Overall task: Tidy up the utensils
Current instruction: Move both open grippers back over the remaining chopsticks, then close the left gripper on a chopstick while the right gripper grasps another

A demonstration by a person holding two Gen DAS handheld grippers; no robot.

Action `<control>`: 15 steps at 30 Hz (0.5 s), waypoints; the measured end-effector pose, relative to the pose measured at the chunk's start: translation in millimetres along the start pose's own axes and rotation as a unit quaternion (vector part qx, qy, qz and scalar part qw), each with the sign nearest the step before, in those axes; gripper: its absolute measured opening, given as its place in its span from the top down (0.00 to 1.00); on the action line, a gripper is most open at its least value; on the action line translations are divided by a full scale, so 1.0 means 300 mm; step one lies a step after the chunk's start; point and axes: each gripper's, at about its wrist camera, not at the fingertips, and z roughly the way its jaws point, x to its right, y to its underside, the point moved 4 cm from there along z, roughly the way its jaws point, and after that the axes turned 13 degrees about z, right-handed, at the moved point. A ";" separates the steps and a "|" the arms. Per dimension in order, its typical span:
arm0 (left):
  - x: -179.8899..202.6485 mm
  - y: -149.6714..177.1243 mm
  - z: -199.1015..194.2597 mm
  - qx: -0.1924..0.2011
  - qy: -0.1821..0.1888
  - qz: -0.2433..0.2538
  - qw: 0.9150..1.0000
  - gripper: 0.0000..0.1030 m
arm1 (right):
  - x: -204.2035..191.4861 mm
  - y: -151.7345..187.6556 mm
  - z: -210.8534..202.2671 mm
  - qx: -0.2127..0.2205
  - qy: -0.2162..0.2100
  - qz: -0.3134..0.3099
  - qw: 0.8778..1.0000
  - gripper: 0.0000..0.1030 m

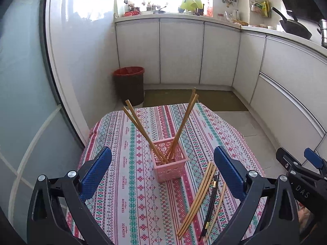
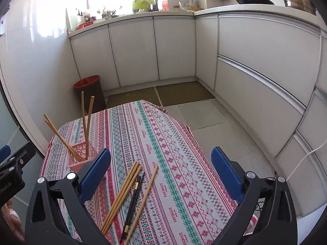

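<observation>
A pink lattice holder [image 1: 169, 161] stands on the patterned tablecloth [image 1: 130, 183] and holds several wooden chopsticks [image 1: 185, 122] that lean left and right. It also shows in the right wrist view [image 2: 81, 155]. Loose wooden chopsticks [image 1: 197, 196] and a black pair [image 1: 210, 202] lie on the cloth right of the holder; they also show in the right wrist view as wooden chopsticks [image 2: 122, 194] and a black pair [image 2: 133, 202]. My left gripper [image 1: 162, 173] is open and empty, above the holder. My right gripper [image 2: 161, 175] is open and empty, above the loose chopsticks.
A dark bin with a red liner [image 1: 129, 84] stands on the floor beyond the table. White cabinets [image 1: 181, 51] line the back and right. A counter [image 1: 204, 17] carries kitchen items and a wok [image 1: 294, 27].
</observation>
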 end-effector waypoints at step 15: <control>0.395 0.079 0.334 -0.188 0.215 0.048 0.957 0.07 | 0.389 0.138 0.158 -0.135 -0.021 0.095 0.986 0.07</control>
